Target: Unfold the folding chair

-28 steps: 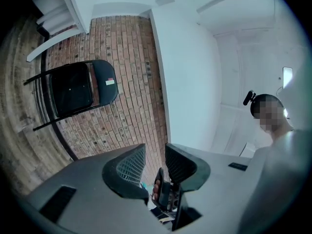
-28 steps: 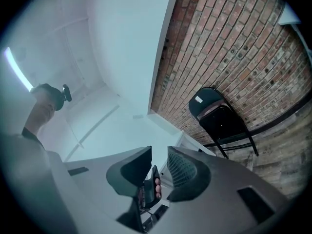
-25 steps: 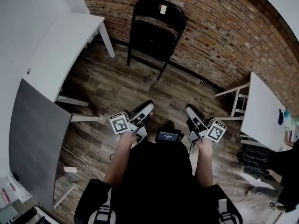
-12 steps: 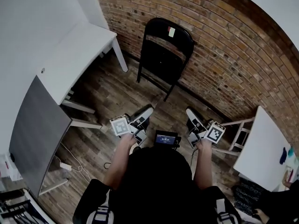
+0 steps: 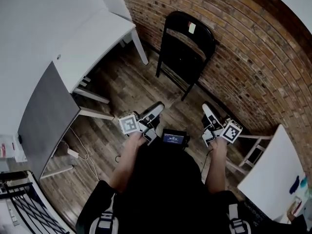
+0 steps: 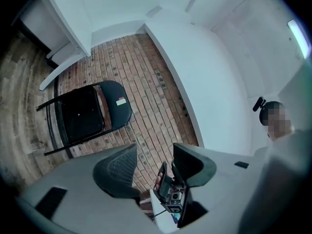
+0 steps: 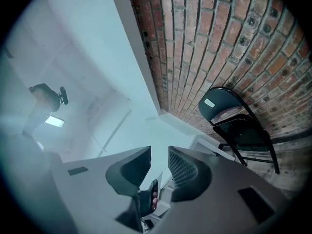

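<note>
1. I judge this as the approach. The chair stands in the upper middle of the head view, well apart from both grippers, which are low in the frame close to my body.
2. The left gripper has just been opening. Its jaws stand wide apart with nothing between them, only brick wall beyond.
3. The right gripper has its jaws a narrow gap apart, also empty. I would spread them wider before reaching for any tube.
4. The chair is black with a thin metal frame. It is folded flat and stands upright with its back close to the brick wall and its feet on the wood floor.
5. The seat is tipped up against the backrest. A small pale label sits near the top of the rounded backrest.
6. To do this well, I would close one gripper on the top rail of the backrest to steady the chair and draw it a little clear of the wall.
7. I would take the front edge of the seat with the other gripper and swing it down and outward, so the legs spread.
8. The feet may skate on the smooth boards, so I would hold the top rail firmly.
9. The white counter at upper left is near the chair, so I would open the chair toward myself.
</note>
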### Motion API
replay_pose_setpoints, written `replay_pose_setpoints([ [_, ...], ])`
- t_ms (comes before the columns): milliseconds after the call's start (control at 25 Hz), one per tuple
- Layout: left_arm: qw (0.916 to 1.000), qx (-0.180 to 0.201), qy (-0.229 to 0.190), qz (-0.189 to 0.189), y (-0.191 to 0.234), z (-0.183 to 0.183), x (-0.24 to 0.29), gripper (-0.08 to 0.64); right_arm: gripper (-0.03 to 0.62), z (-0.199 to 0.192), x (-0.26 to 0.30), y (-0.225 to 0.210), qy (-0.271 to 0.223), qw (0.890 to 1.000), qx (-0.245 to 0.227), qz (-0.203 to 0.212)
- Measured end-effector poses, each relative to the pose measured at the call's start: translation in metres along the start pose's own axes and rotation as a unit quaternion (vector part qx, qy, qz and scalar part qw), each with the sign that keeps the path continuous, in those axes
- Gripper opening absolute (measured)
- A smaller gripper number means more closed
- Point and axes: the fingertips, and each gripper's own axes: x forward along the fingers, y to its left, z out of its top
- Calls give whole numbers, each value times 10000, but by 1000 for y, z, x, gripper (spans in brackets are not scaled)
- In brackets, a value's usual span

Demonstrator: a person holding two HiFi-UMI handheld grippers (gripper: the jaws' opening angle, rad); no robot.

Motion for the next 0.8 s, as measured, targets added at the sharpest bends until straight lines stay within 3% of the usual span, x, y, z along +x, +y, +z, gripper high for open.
replay_pose_setpoints([
  [320, 9988, -261, 35, -412, 22, 18, 21, 223, 124, 12, 26, -13, 191, 9991, -259, -292],
  [480, 9967, -488, 105, -641, 37, 45, 41, 218, 127, 26, 46, -20, 106, 9978, -387, -527],
  [800, 9926, -419, 403, -1066, 55, 110, 71, 218, 132, 36, 120, -39, 364, 9901, -885, -1029],
])
